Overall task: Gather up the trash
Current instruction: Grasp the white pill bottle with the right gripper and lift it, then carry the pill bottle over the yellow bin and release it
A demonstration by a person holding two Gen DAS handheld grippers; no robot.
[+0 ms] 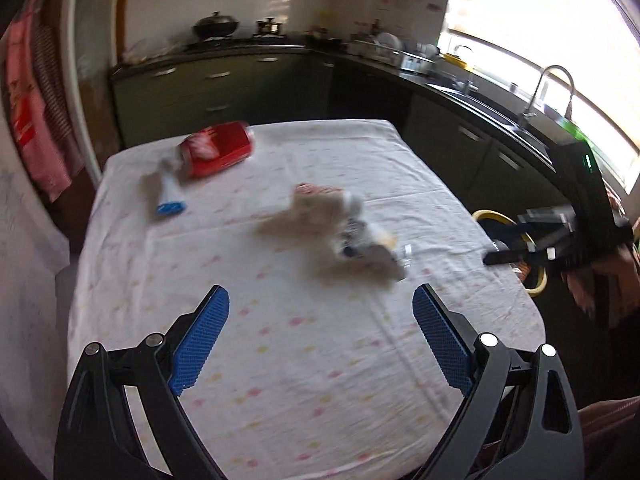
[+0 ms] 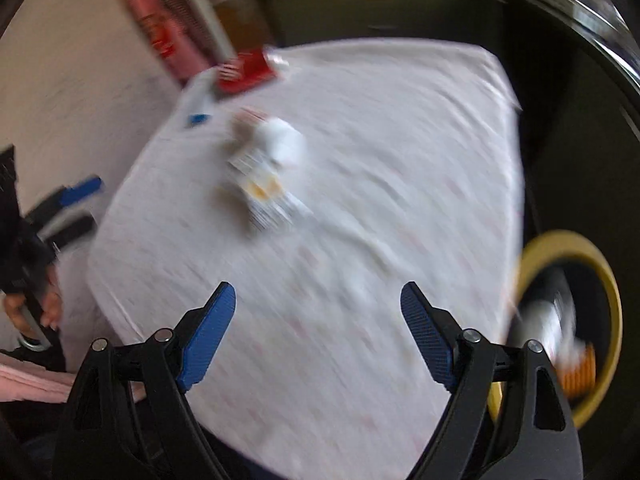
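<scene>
A red can [image 1: 218, 148] lies on its side at the table's far left, also in the right wrist view [image 2: 246, 72]. A white tube with a blue cap [image 1: 170, 194] lies beside it. A blurred pile of wrappers and paper [image 1: 344, 232] lies mid-table, also in the right wrist view [image 2: 266, 172]. My left gripper [image 1: 320, 300] is open and empty above the near part of the table. My right gripper [image 2: 318, 296] is open and empty; it shows at the table's right edge in the left wrist view [image 1: 520, 248]. A yellow-rimmed bin [image 2: 572, 312] beside the table holds some trash.
The table wears a white cloth with small pastel dots [image 1: 280, 360]. Dark green kitchen cabinets [image 1: 224, 88] and a counter with a sink and tap [image 1: 552, 92] run behind and to the right. A pink towel [image 1: 32, 112] hangs at the left. Both views are motion-blurred.
</scene>
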